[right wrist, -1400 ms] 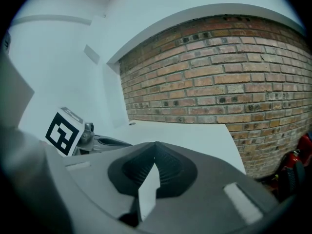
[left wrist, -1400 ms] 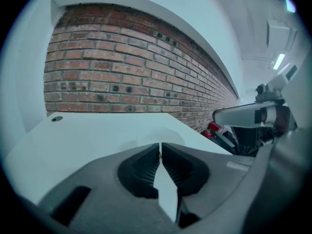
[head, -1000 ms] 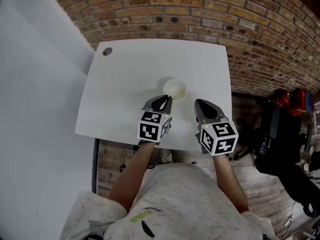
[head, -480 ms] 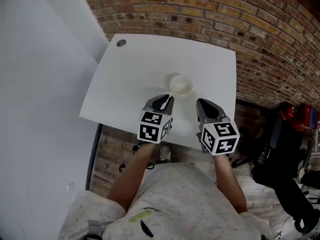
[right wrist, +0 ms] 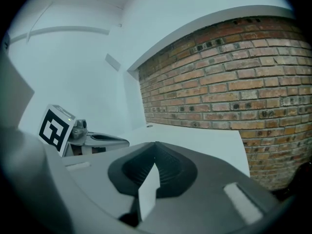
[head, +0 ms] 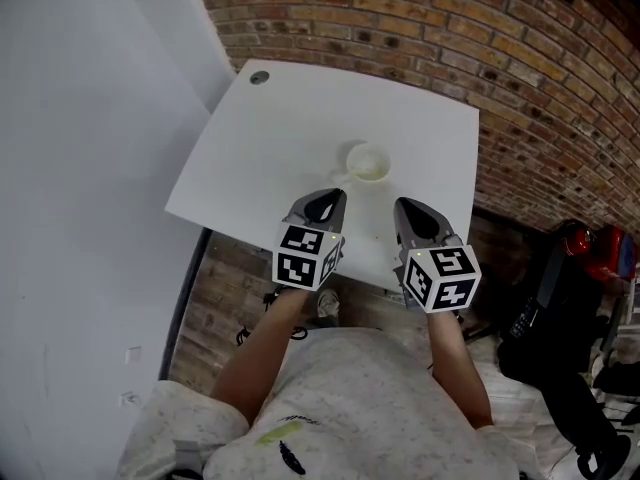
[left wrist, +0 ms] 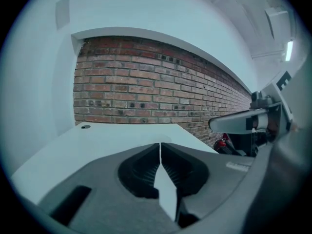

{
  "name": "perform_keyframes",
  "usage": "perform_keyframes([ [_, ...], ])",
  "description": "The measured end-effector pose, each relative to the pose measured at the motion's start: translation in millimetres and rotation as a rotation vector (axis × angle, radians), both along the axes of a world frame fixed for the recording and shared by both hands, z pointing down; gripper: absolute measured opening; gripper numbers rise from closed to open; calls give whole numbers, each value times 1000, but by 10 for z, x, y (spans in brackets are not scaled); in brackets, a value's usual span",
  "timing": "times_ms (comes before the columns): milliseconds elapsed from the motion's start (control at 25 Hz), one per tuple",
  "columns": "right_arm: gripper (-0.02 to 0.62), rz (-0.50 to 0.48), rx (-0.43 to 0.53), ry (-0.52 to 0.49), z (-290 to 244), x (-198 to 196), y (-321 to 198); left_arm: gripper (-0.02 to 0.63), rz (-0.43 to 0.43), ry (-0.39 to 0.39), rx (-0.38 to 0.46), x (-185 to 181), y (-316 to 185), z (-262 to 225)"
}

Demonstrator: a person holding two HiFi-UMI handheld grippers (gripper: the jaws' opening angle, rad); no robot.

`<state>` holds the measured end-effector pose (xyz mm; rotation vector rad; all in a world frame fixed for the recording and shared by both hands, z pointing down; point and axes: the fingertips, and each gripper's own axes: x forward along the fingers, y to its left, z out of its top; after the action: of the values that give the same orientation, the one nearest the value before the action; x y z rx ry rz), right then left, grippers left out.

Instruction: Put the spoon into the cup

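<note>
A small white cup (head: 368, 162) stands on the white table (head: 270, 148), a little right of the middle. A pale spoon handle (head: 343, 176) seems to poke out of it toward the lower left, too faint to be sure. My left gripper (head: 328, 200) hovers over the table's near edge, just short of the cup, shut and holding nothing (left wrist: 160, 146). My right gripper (head: 408, 210) is beside it, right of the cup, also shut and holding nothing (right wrist: 156, 154). Neither gripper view shows the cup.
A brick wall (head: 450, 38) runs behind and to the right of the table, and a white wall (head: 90, 168) is at the left. A small round grommet (head: 260, 77) sits in the table's far left corner. Black and red gear (head: 570, 268) lies on the floor at the right.
The head view has swung, so the table sits further right and up in the picture. The cup now lies a bit farther from the left gripper's tip. Both grippers stay shut.
</note>
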<state>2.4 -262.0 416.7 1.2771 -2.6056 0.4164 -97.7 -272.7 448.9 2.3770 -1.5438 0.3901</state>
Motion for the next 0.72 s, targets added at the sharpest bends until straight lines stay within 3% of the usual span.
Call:
perform_keyframes([
  [720, 9, -35, 21, -2, -49, 48, 152, -3, -34, 12, 21, 50, 197, -49],
])
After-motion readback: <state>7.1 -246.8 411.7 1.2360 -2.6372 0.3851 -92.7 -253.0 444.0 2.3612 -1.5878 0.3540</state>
